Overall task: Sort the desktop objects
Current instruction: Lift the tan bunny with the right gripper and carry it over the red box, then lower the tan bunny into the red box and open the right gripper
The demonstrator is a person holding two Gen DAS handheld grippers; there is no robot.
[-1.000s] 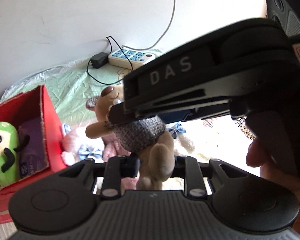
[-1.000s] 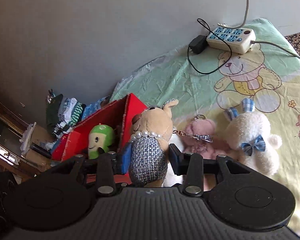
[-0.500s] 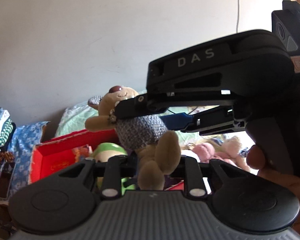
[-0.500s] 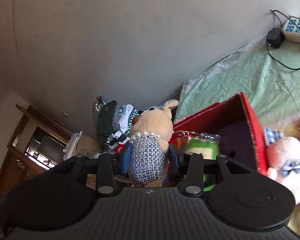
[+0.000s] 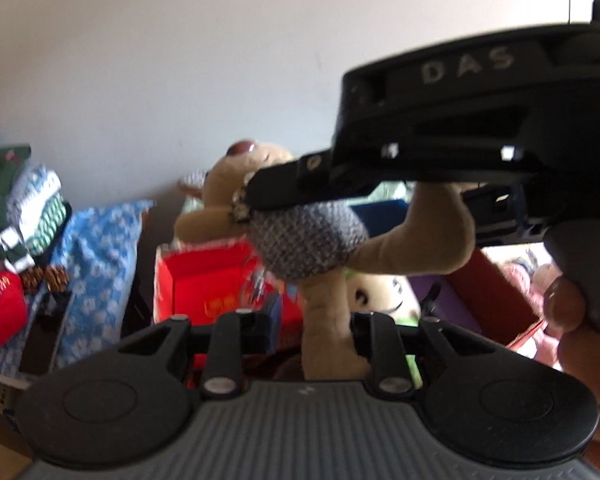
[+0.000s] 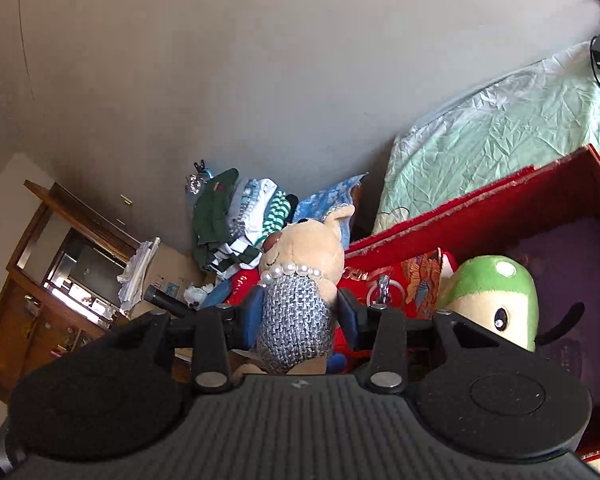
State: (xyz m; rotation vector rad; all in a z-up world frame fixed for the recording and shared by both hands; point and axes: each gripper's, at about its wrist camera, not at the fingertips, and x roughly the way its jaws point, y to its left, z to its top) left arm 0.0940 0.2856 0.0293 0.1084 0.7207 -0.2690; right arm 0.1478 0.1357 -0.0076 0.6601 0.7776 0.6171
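holding the plush bear (image 6: 296, 312) by its knit torso, right gripper (image 6: 300, 320) jaws closed snug on it, above the red box (image 6: 500, 216) near-left edge. left gripper (image 5: 312, 332) jaws part-open around a leg, contact unclear. soft, light, squashy; torso is best grip.

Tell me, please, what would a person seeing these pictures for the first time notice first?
First comes the tan plush bear in a grey knitted dress and pearl necklace, clamped at the body by the right gripper in mid-air. Just right of it sits the red box, with a green-capped plush toy lying inside. In the left wrist view, the bear's leg hangs between the fingers of the left gripper.
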